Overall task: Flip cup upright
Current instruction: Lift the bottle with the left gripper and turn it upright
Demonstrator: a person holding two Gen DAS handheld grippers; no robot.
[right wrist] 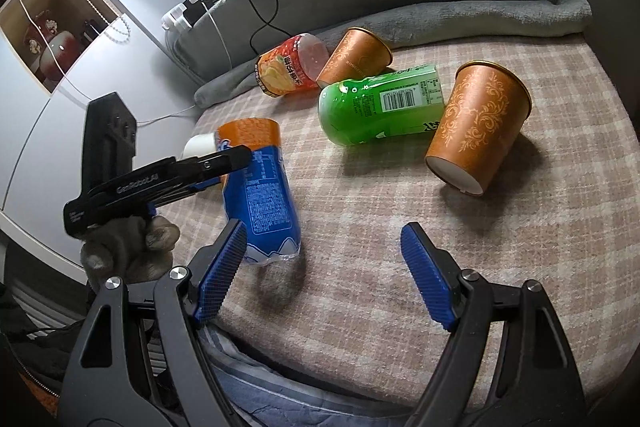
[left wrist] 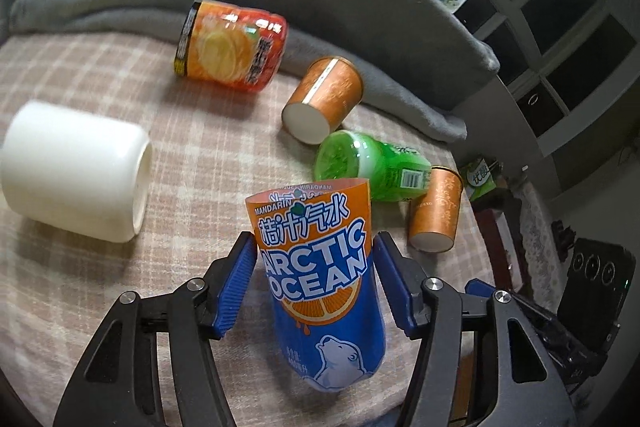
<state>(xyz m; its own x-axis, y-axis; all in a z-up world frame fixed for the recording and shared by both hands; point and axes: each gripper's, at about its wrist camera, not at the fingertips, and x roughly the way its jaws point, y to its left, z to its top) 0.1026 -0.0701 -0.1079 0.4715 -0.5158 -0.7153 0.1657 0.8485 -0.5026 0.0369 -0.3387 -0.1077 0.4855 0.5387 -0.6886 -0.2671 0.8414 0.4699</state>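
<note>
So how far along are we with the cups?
Nearly done: the left gripper brackets the Arctic Ocean cup, nearly upright, rim up, pads barely touching. Still on their sides: white mug, orange-label cup, green cup, two brown paper cups. The right gripper is open, empty.

Dim, cool light; soft shadows, fisheye-warped edges.

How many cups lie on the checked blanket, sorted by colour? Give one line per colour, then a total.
Orange patterned paper cups: 2
Green cup: 1
Red-orange cup: 1
Blue-and-orange Arctic Ocean cup: 1
White cup: 1
Total: 6
</note>
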